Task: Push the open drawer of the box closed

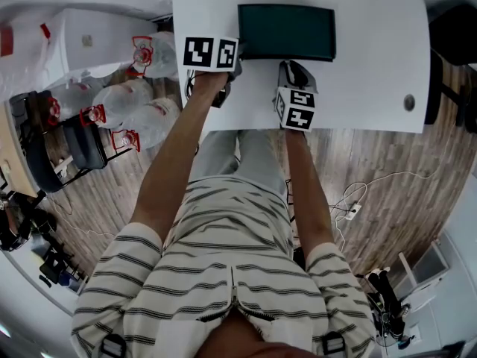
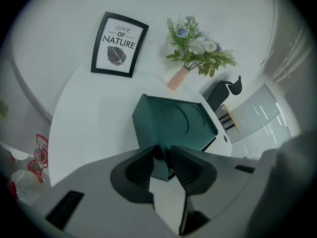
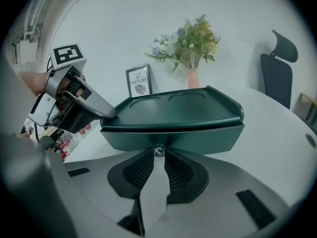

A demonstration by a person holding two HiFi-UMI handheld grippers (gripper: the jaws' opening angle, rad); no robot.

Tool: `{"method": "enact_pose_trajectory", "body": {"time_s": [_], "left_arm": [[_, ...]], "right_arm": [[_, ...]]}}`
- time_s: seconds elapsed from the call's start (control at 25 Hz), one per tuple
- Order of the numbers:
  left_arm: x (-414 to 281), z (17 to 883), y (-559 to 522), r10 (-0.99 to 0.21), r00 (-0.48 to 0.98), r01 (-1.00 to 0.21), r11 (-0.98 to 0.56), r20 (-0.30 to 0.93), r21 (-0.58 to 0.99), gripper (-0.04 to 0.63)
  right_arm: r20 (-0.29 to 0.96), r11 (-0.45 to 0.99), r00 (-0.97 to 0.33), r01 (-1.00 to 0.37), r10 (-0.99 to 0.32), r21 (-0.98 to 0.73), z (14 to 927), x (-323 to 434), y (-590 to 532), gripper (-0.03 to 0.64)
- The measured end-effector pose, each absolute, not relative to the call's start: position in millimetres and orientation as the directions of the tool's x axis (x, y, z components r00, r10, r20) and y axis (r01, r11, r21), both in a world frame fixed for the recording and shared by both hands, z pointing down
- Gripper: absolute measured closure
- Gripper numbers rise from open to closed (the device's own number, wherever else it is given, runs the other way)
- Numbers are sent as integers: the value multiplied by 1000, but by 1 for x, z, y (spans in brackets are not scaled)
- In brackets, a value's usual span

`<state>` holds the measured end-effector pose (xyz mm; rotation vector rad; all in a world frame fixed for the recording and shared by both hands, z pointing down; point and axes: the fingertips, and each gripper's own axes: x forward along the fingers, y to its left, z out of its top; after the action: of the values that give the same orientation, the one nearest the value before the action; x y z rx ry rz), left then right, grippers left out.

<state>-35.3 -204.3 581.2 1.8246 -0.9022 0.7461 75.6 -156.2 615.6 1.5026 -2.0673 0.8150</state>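
Two grippers are meeting a dark green box (image 1: pixel 287 32), which is sitting at the far middle of a white table (image 1: pixel 373 88). Starting at the left, the left gripper (image 2: pixel 162 155) is closing its jaws to a narrow gap on the box's near left corner, one finger lying along the lid's rim, apparently steadying it. The box is looking like stiff, smooth moulded plastic and probably light, so it is likely to slide across the slick tabletop if it is pushed without being held. Its lid is showing two shallow round recesses and a raised lip that is overhanging the front. Below that lip the drawer (image 3: pixel 173 138) is running the full width of the near face as a plain slanted panel, and how far it is standing out cannot be told. At the middle of that panel a small silvery knob (image 3: pixel 158 151) is sticking out, the only handhold on it. Moving right, the right gripper (image 3: pixel 158 155) is pinching this knob between its fingertips, jaws only slightly parted. Pressing squarely on the knob or the flat panel beside it is looking like the best way in.
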Motion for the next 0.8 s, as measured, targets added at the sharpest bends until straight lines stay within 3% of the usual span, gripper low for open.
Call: {"method": "enact_pose_trajectory", "body": {"time_s": [0.8], "left_arm": [[-34,581,-204,-263,551,-827,-298,792,477,486]], "right_arm": [[661,211,-293,-956,-691,-204,616,76,-163,538]]}}
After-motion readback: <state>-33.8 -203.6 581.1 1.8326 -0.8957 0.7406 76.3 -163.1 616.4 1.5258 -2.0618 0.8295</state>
